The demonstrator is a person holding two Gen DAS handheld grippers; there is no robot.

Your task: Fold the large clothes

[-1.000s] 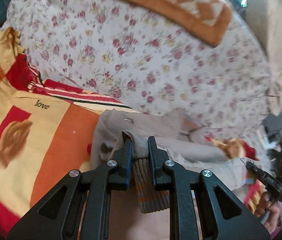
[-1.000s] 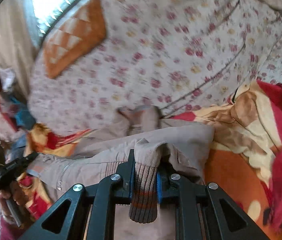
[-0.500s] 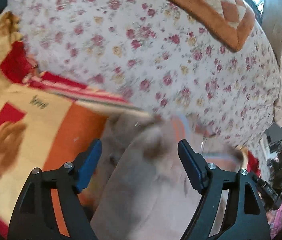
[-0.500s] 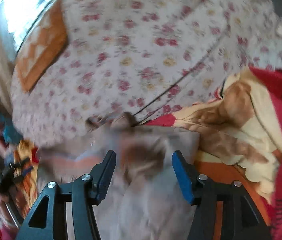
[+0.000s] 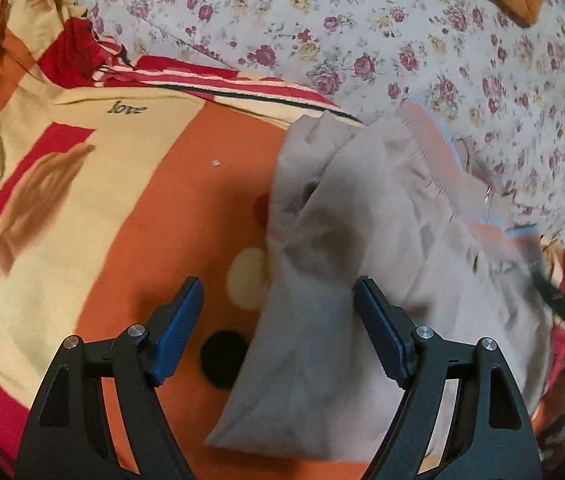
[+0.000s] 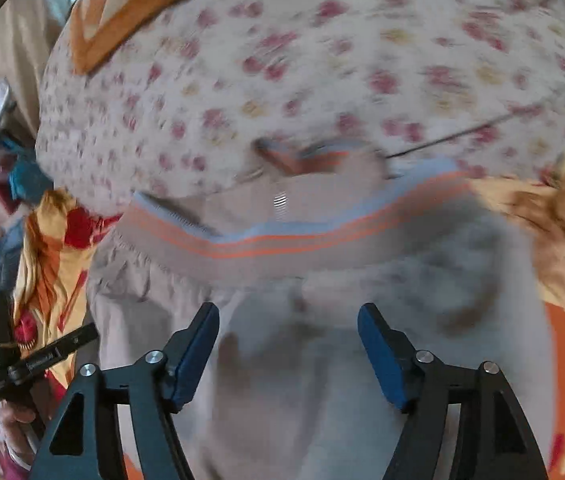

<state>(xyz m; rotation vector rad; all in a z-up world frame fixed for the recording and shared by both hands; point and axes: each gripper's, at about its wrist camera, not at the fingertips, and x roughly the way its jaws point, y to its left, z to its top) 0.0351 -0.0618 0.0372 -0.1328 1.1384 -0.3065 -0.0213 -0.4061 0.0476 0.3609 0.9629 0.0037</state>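
The left gripper (image 5: 278, 320) has just spread its jaws wide and grips nothing; below it the beige jacket's (image 5: 334, 264) left edge lies on an orange-and-yellow blanket (image 5: 130, 184). To the right, the right gripper (image 6: 288, 340) has also just been opening, its blue pads clear of the jacket, whose striped ribbed hem (image 6: 282, 236) lies farther off against the floral sheet (image 6: 322, 60).

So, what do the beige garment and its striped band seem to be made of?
Beige garment: probably soft matte woven or fleece-like fabric; it slumps in loose folds, no shine. Striped band: seemingly ribbed stretch knit, gathering the cloth below it. Blur leaves the weave uncertain.
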